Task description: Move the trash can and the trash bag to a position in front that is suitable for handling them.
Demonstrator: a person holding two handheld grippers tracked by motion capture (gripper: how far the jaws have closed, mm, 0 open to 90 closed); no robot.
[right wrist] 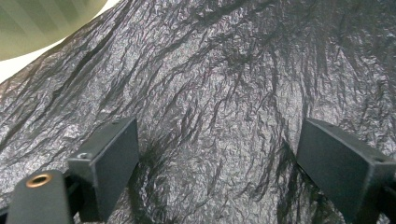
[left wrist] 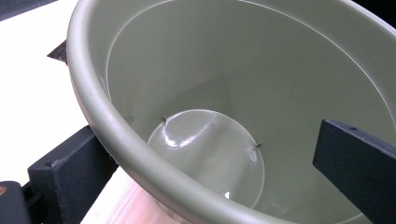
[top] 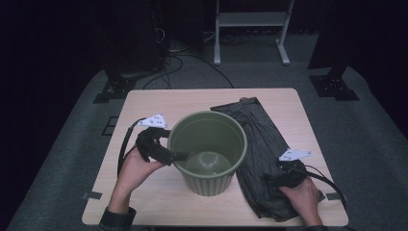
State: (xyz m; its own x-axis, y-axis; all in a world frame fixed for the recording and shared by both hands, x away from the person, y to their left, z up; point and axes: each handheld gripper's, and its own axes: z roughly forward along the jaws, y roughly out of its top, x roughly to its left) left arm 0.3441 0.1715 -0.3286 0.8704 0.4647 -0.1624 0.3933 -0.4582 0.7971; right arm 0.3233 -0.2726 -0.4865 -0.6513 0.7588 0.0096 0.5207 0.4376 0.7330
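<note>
An olive-green plastic bucket (top: pixel 210 180) stands upright and empty at the middle of the wooden table (top: pixel 159 103). My left gripper (top: pixel 176 155) is open and straddles its left rim, with one jaw outside the wall and one inside. In the left gripper view the bucket (left wrist: pixel 224 70) shows its shiny round bottom between the jaws of that gripper (left wrist: pixel 212 163). A crumpled black plastic bag (top: pixel 262 137) lies flat on the table right of the bucket. My right gripper (top: pixel 277 176) hovers open just over the bag's near part (right wrist: pixel 210 70). Its jaws (right wrist: pixel 219 163) hold nothing.
The bucket's outer wall (right wrist: pixel 42 18) lies close to the right gripper, at the upper left of its view. Beyond the table stand a white metal frame (top: pixel 252 19) and black stand feet (top: pixel 115 86) on grey carpet. Tape marks (top: pixel 91 195) sit at the table's near corners.
</note>
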